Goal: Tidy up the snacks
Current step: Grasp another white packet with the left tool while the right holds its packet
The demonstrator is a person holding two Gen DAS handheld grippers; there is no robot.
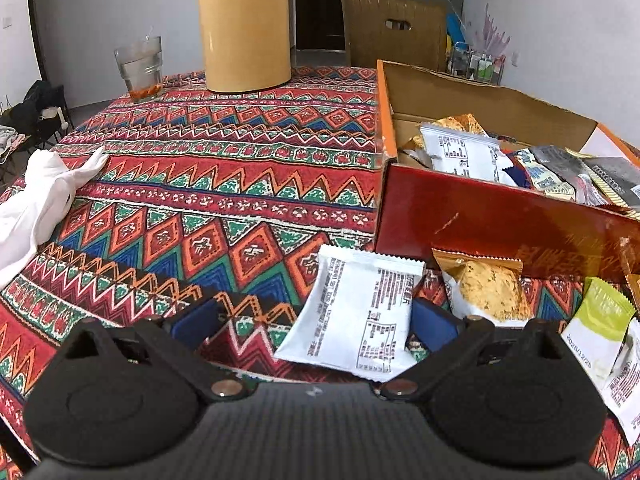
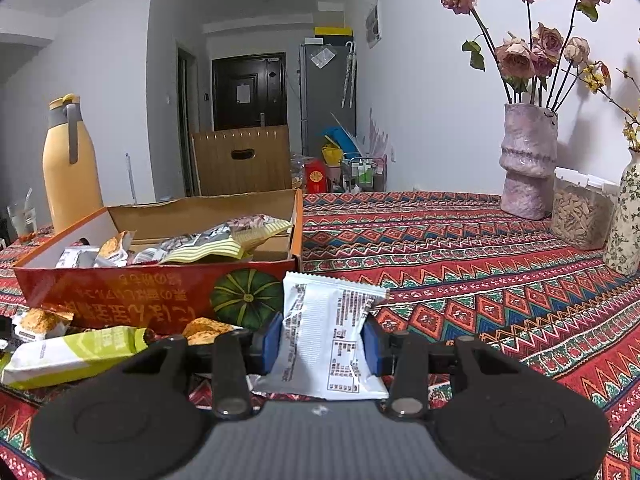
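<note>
My right gripper (image 2: 319, 342) is clamped on a white printed snack packet (image 2: 326, 340), lifted just before the red-and-orange cardboard box (image 2: 120, 292). My left gripper (image 1: 316, 320) is spread apart over another white packet (image 1: 356, 320) on the patterned tablecloth (image 1: 200, 200).

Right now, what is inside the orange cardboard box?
The orange cardboard box holds loose snack packets: a white one, a pale yellow one, gold ones. The box floor under them is covered.
</note>
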